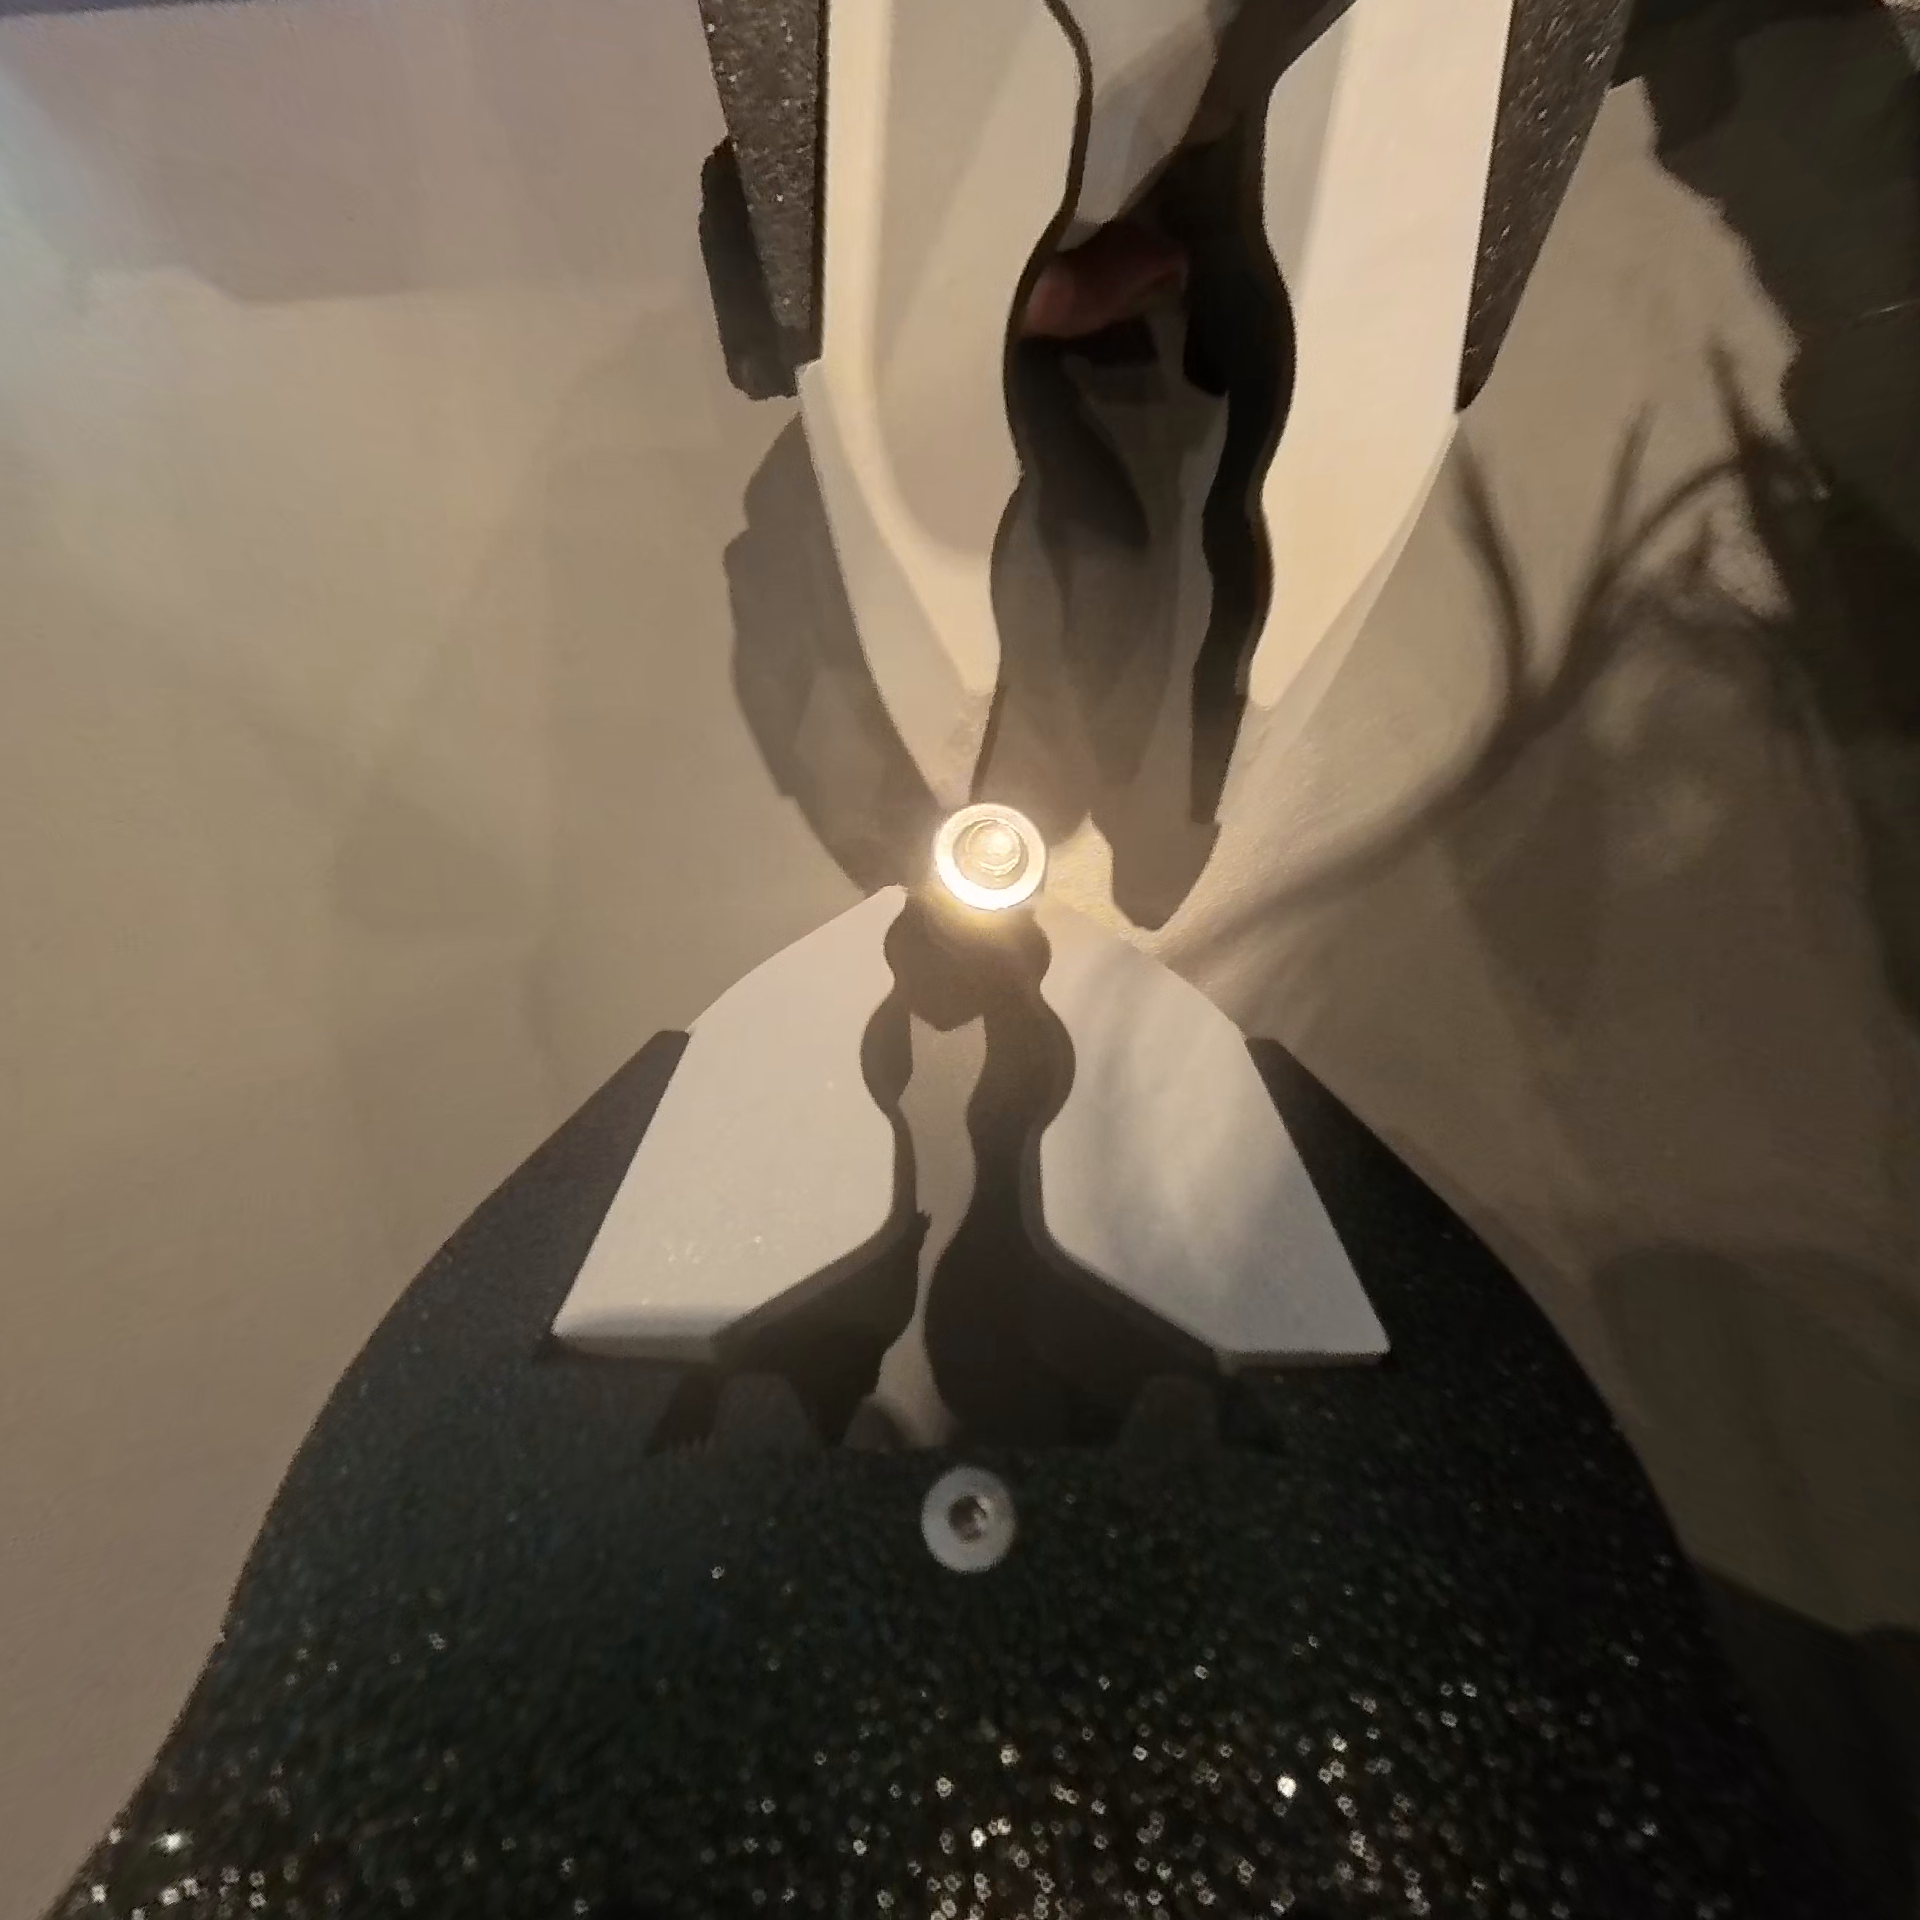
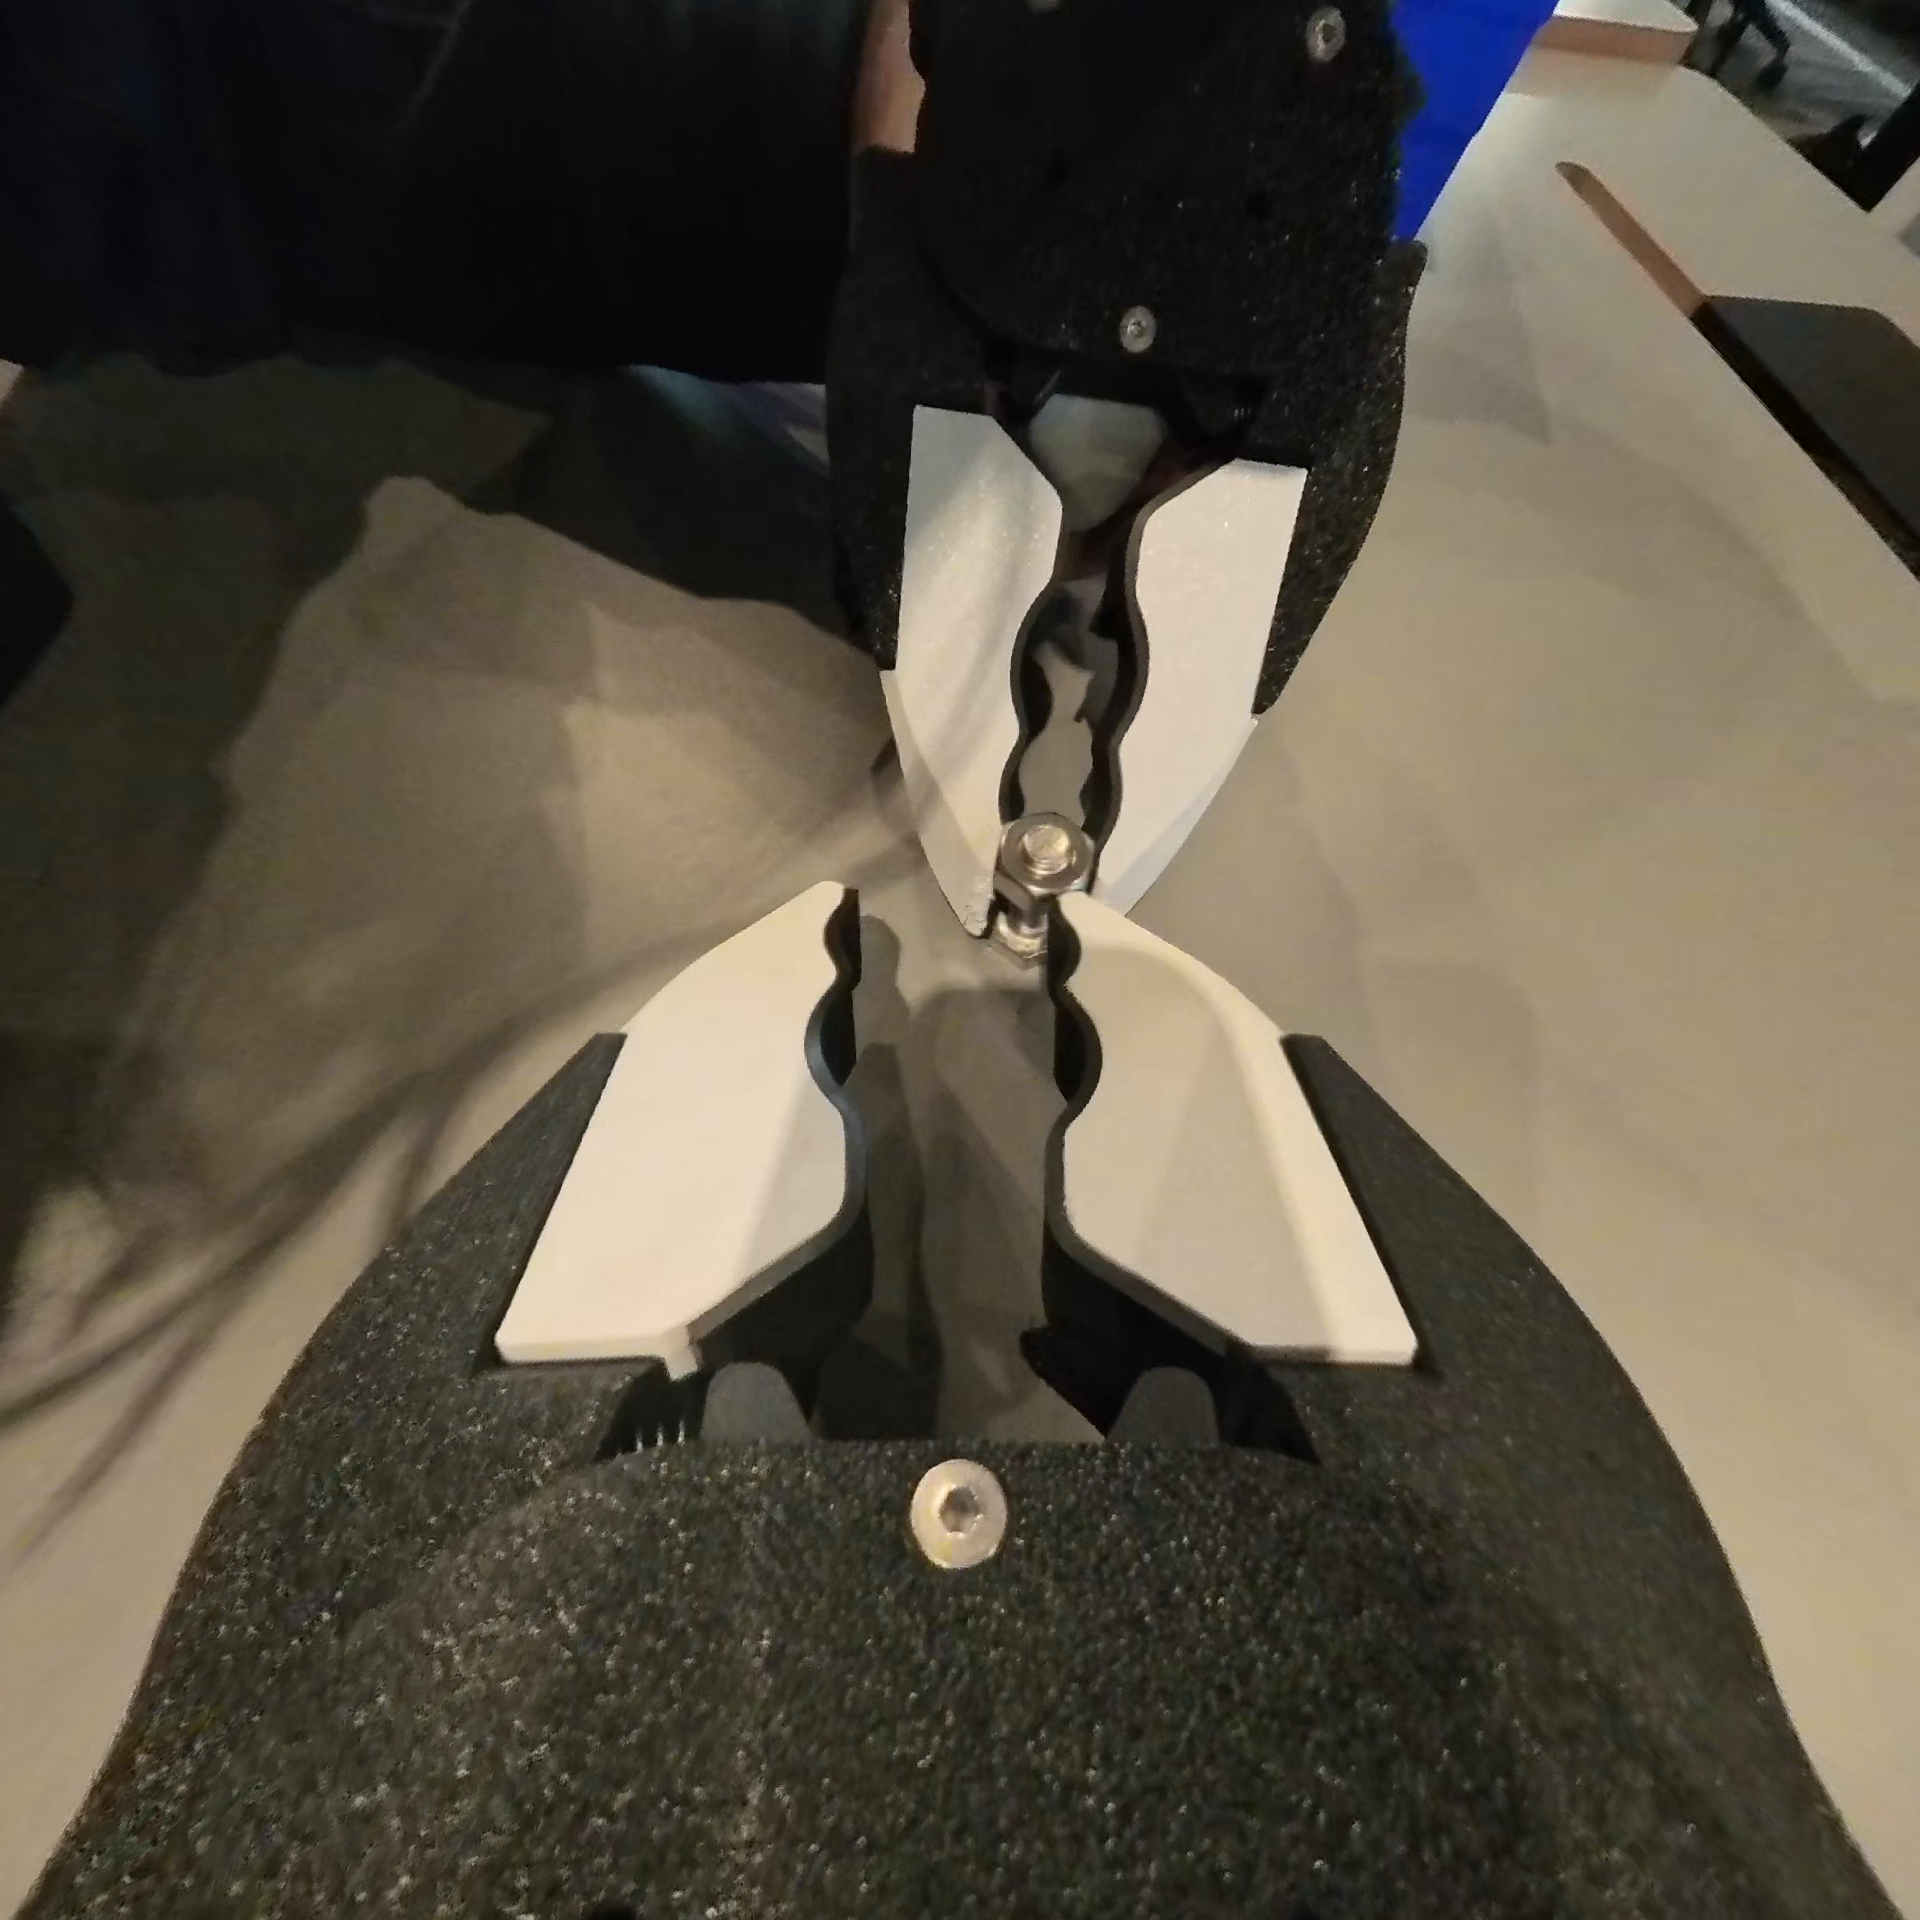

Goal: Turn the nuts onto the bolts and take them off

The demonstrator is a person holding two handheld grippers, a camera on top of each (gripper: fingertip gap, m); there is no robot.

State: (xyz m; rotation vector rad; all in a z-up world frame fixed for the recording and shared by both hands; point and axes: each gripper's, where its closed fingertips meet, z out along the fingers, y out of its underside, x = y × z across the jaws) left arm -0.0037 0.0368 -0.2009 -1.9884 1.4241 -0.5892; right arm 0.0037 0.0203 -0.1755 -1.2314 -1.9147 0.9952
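Note:
A small steel bolt [image 1: 987,857] shows its shiny round end in the left wrist view. My left gripper [image 1: 971,935] is shut on it, just below that end. In the right wrist view the left gripper [image 2: 1039,883] comes in from above, holding the bolt [image 2: 1029,909] with a hex nut [image 2: 1039,864] near its upper end. My right gripper [image 2: 961,914] is open, its jaws well apart. Its right fingertip [image 2: 1081,935] touches the bolt's lower end, and its left fingertip stands clear. The right gripper [image 1: 1081,831] also shows from above in the left wrist view.
Everything is over a beige table [image 2: 1558,935] with strong shadows. A dark flat object [image 2: 1818,343] lies at the far right, a blue thing [image 2: 1455,156] stands behind it, and a person's dark clothing [image 2: 416,156] fills the far left.

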